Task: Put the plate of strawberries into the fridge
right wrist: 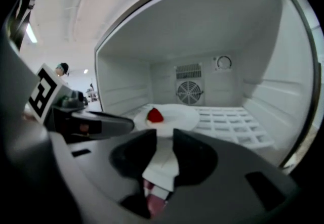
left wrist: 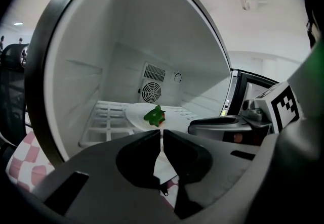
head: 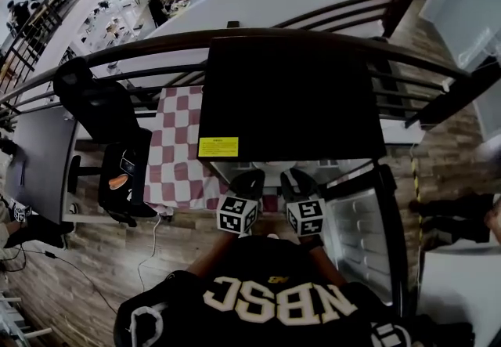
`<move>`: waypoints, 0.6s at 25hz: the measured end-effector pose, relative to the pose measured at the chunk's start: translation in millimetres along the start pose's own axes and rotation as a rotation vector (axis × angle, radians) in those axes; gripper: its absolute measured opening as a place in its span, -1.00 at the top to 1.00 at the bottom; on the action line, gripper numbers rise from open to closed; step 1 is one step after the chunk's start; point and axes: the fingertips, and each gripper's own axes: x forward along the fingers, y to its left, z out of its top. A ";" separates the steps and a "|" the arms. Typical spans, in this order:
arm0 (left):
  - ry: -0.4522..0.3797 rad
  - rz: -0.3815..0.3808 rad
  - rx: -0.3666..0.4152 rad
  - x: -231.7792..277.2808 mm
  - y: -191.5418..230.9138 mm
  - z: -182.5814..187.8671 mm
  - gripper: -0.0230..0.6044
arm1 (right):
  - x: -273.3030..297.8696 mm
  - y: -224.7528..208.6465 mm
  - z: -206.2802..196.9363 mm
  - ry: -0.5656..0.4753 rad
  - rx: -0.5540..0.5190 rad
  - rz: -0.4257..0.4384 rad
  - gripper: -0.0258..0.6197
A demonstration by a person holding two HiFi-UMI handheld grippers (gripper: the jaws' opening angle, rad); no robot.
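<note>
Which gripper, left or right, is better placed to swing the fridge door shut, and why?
Right, probably. The plate with its strawberry already sits on the wire shelf, free of both grippers. The open door hangs on the person's right, beside the right gripper; the left gripper would have to reach across.

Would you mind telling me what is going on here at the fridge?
A person stands at the open fridge with a gripper in each hand. The plate with a strawberry sits on the wire shelf inside, and neither gripper holds it. The left gripper is shut and empty. The right gripper has its jaws a little apart, just short of the plate.
</note>
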 end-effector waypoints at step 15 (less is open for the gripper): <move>0.027 -0.023 0.023 20.0 10.0 9.8 0.81 | 27.2 -6.7 14.3 -0.012 -0.011 0.006 0.60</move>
